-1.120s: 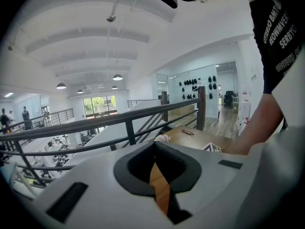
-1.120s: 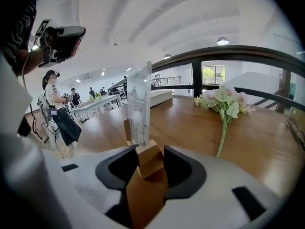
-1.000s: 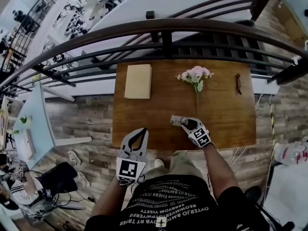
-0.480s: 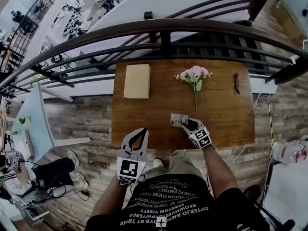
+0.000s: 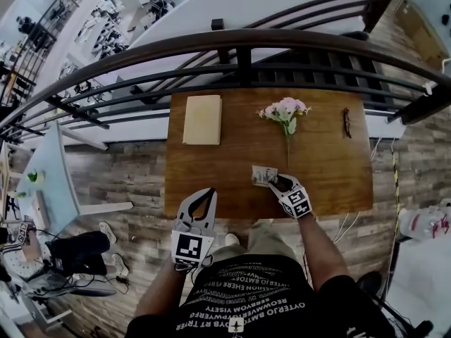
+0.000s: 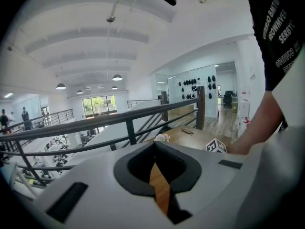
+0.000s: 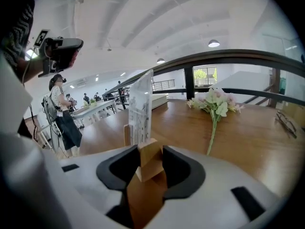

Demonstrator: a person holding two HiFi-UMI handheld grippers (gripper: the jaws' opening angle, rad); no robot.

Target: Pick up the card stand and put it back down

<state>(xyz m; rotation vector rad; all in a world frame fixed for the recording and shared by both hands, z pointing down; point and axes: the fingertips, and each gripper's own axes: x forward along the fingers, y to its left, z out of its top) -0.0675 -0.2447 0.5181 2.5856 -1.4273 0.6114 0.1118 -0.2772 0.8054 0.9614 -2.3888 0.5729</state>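
The card stand [image 5: 264, 175] is a clear upright card holder on a small wooden base, near the front edge of the wooden table [image 5: 211, 174]. My right gripper [image 5: 275, 181] reaches it from the near right. In the right gripper view the wooden base [image 7: 149, 162] sits gripped between the black pads [image 7: 178, 168], with the printed card [image 7: 140, 109] rising above my right gripper [image 7: 148, 152]. My left gripper [image 5: 209, 191] hangs just off the table's front edge, left of the stand, holding nothing. Its tips meet in the left gripper view [image 6: 155, 145].
A beige book [image 5: 202, 119] lies at the table's back left. A pink flower sprig [image 5: 285, 111] lies at the back middle and a pair of glasses [image 5: 348, 122] at the back right. A dark metal railing [image 5: 239, 44] runs behind the table.
The right gripper has rolled a little with the card stand between its jaws, and the stand has edged slightly to the right. The left gripper has kept still.
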